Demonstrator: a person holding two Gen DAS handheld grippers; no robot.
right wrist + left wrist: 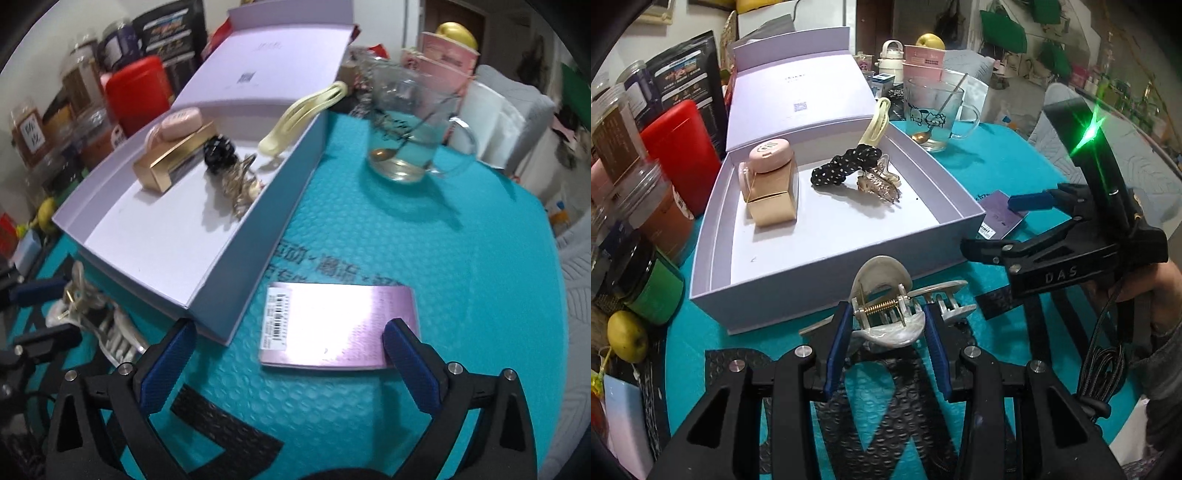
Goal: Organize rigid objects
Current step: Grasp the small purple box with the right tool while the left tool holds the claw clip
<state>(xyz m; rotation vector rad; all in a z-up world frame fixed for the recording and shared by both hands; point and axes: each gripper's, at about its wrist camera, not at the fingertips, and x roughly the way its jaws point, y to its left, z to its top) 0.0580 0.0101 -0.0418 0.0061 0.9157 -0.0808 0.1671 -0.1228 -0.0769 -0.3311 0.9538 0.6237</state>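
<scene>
My left gripper (886, 325) is shut on a pearl-white hair claw (886, 306), held just above the teal mat in front of the open lavender box (827, 266). The box holds a gold carton with a pink case (770, 184), a black dotted scrunchie (846, 166), a clear amber claw (879, 182) and a cream clip (873, 123) leaning on its far wall. My right gripper (290, 354) is open, its fingers either side of a flat pink card box (338, 326) on the mat. The white claw also shows in the right wrist view (92, 314).
A glass mug with a spoon (936, 110) stands behind the box. Jars (661, 218), a red container (679, 147) and a green jar (653, 291) crowd the left side. A yellow fruit (626, 336) lies at the front left. The box lid (798, 96) stands open behind.
</scene>
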